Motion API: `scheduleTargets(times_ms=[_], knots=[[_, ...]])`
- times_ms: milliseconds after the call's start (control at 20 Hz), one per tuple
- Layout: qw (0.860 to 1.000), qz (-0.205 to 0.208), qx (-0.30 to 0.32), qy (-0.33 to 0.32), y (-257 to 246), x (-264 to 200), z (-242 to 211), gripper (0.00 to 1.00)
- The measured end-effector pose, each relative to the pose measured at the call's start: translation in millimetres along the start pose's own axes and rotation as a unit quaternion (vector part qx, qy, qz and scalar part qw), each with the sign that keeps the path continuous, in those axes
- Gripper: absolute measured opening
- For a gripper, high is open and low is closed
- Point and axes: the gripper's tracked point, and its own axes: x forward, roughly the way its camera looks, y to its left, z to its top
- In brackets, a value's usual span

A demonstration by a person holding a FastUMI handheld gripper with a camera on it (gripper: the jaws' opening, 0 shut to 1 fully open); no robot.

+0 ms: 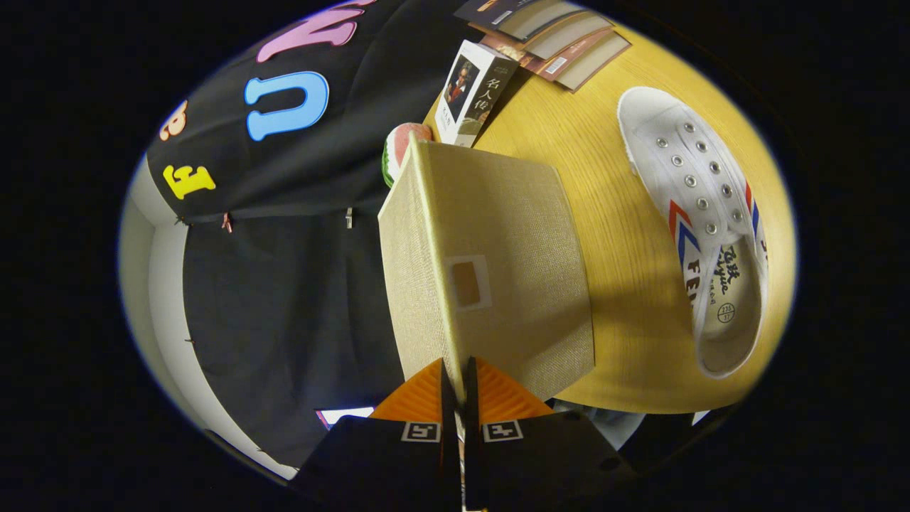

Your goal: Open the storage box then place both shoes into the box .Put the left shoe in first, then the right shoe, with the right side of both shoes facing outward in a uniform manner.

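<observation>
A beige fabric storage box (526, 284) stands on the wooden table (625, 341) just ahead of my fingers, its face with a small label window turned toward the table side. The box lid (409, 270) is the pale panel on the other side of the ridge. My gripper (459, 375) is shut on the lid's front edge, which runs straight between the two fingers. A white canvas shoe (700, 213) with red and blue chevrons lies on the table beside the box, its opening toward me and its toe pointing away.
A white book (473, 92) stands beyond the box, with several flat books (554, 39) behind it. A round watermelon-patterned object (399, 146) peeks out past the box's far corner. The table's near edge lies close to my fingers.
</observation>
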Motion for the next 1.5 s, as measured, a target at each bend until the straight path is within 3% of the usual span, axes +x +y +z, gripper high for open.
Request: scheduleTargets(times_ms=[150, 450, 750, 1100, 1500], knots=[[0.999, -0.021, -0.044, -0.012, 9, -7, 6, 0.05], [0.997, -0.007, -0.059, -0.04, 62, -19, 6, 0.05], [0.992, 0.041, -0.105, -0.05, 161, -6, -7, 0.05], [0.984, 0.087, -0.151, -0.024, 260, 72, -38, 0.05], [0.983, 0.054, -0.175, -0.003, 278, 181, -59, 0.05]])
